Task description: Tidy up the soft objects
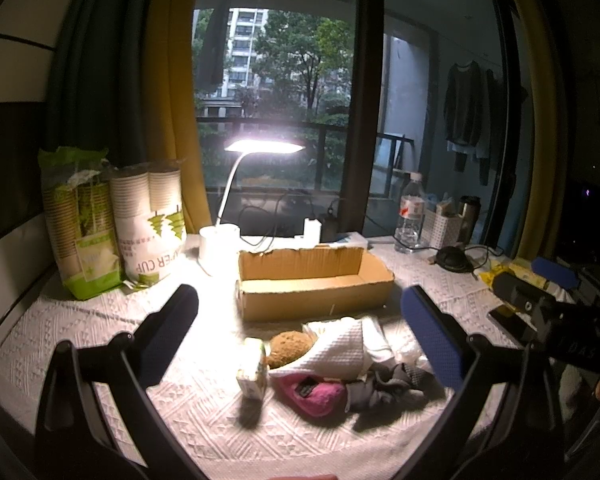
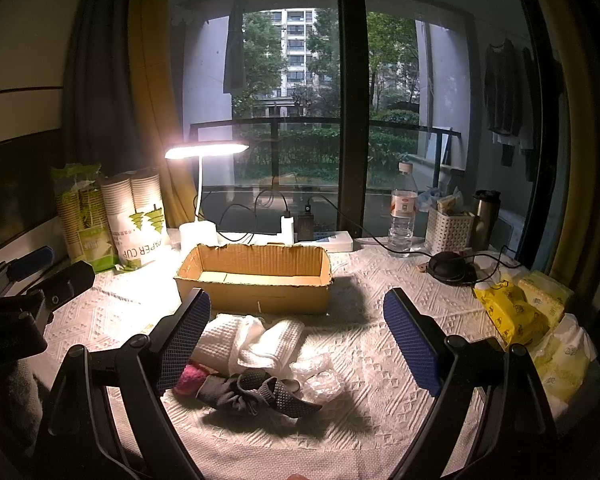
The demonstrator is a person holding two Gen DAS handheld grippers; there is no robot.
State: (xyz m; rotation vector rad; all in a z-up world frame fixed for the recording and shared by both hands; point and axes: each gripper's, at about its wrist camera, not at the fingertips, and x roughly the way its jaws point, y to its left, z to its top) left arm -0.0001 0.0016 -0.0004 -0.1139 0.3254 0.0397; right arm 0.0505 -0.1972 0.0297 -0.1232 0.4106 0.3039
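Observation:
An open cardboard box [image 1: 314, 280] [image 2: 256, 280] stands mid-table; it looks empty. In front of it lies a pile of soft things: a white waffle cloth [image 1: 336, 350] [image 2: 252, 342], a brown sponge [image 1: 290, 346], a pink cloth [image 1: 312, 394] [image 2: 190, 376], a grey sock [image 1: 388, 386] [image 2: 256, 394], a green-and-white scrub pad [image 1: 254, 372] and clear bubble wrap [image 2: 318, 376]. My left gripper [image 1: 300, 320] is open and empty, above the pile. My right gripper [image 2: 298, 334] is open and empty, above the pile's right part.
A lit desk lamp [image 1: 260, 148] and paper cup packs [image 1: 120, 220] stand at back left. A water bottle [image 2: 402, 212], white basket [image 2: 448, 230], thermos [image 2: 486, 216] and cables are at back right. Yellow tissue packs [image 2: 532, 316] lie at right. A white textured cloth [image 2: 380, 360] covers the table.

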